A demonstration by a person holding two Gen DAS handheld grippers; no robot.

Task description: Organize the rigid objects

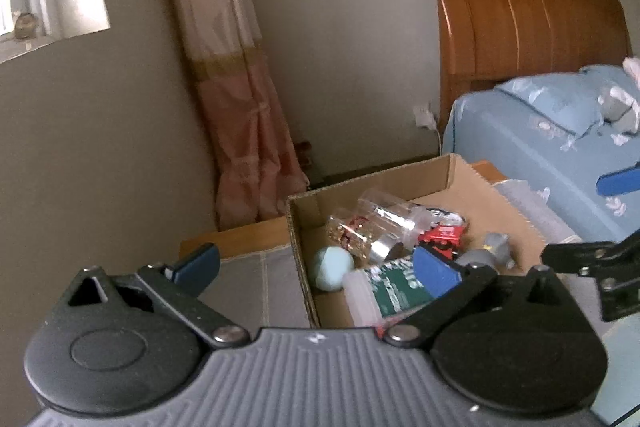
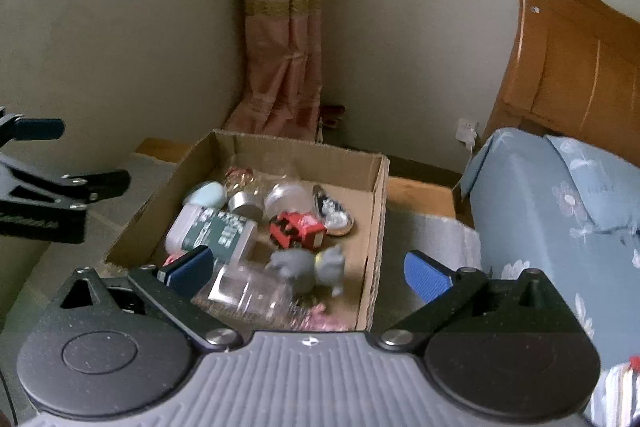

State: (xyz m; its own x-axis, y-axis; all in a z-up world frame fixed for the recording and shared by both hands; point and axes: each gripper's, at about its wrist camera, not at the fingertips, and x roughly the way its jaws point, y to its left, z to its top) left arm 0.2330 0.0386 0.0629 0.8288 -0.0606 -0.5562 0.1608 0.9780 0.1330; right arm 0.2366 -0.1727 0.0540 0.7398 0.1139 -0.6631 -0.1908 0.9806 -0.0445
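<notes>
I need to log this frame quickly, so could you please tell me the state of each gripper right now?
Left gripper: open wide, holding nothing.
Right gripper: open wide, holding nothing.

box [image 2: 376,195] open on top so easy way in from above, inside pretty crammed (bottle [image 2: 212,231], red toy [image 2: 296,227], grey figure [image 2: 308,267]), bed [image 2: 560,211] close on the right, bare mat [image 1: 256,283] left of the box

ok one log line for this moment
left gripper: open, empty | right gripper: open, empty | cardboard box: holds toys, bottles | phase: above box
</notes>
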